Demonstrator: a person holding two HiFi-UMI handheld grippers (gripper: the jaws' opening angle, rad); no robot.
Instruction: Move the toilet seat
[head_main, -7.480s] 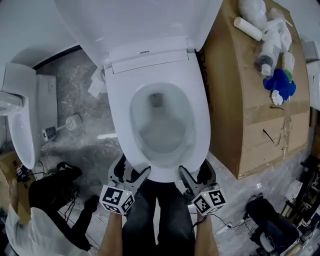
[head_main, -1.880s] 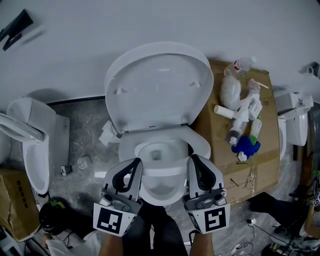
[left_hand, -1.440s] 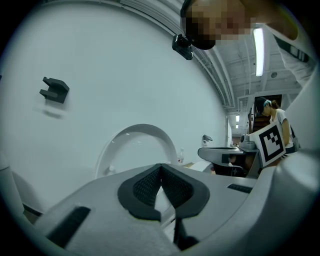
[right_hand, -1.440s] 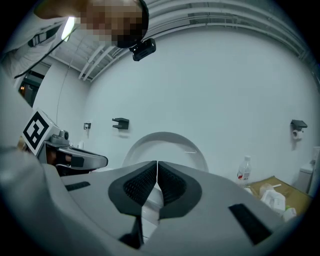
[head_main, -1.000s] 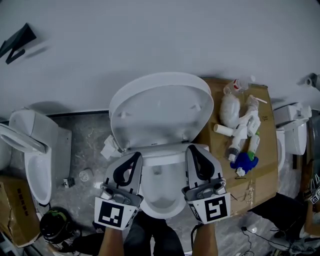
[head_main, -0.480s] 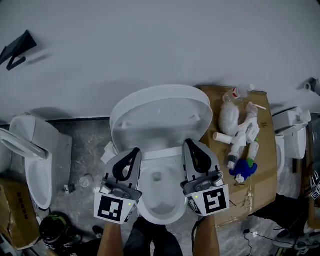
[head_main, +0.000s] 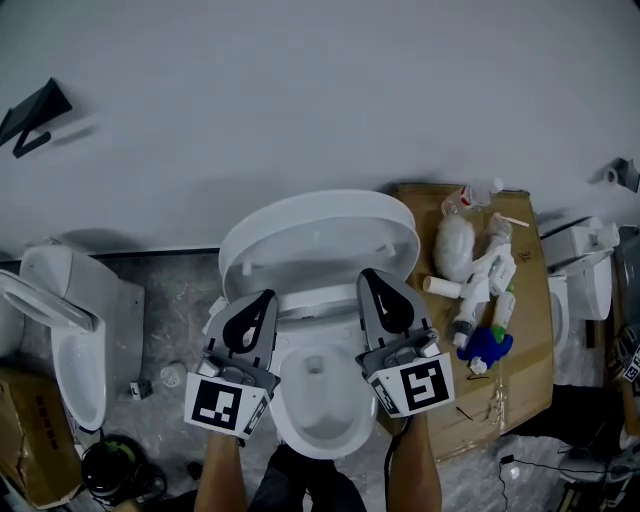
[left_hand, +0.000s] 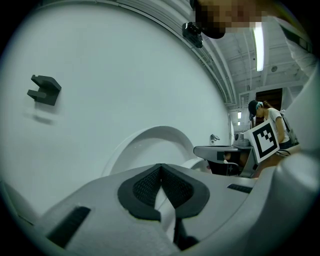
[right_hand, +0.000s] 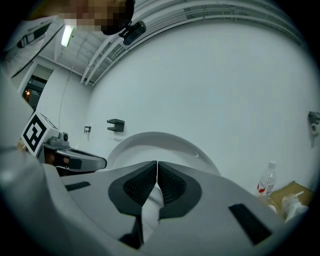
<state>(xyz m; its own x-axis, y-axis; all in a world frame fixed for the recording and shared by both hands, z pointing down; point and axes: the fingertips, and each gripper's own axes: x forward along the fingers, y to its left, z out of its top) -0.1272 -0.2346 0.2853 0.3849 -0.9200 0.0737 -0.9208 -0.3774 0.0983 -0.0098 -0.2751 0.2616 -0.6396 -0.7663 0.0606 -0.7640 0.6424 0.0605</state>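
Overhead, shows the toilet seat apparently flat on the bowl at centre, with the lid tipped up toward the far wall. Finds the left gripper and right gripper over the bowl's far end, one at each side, both closed on nothing. So reads as seat not yet moved, with grasp and lift left to do.

Puts a cardboard box loaded with bottles just right of the toilet, likely crowding that side, and a second toilet well off left.

Along the left gripper, confirms pads pressed together, lid beyond, wall bracket up left.

Along the right gripper, gives the same: pads meeting, empty.
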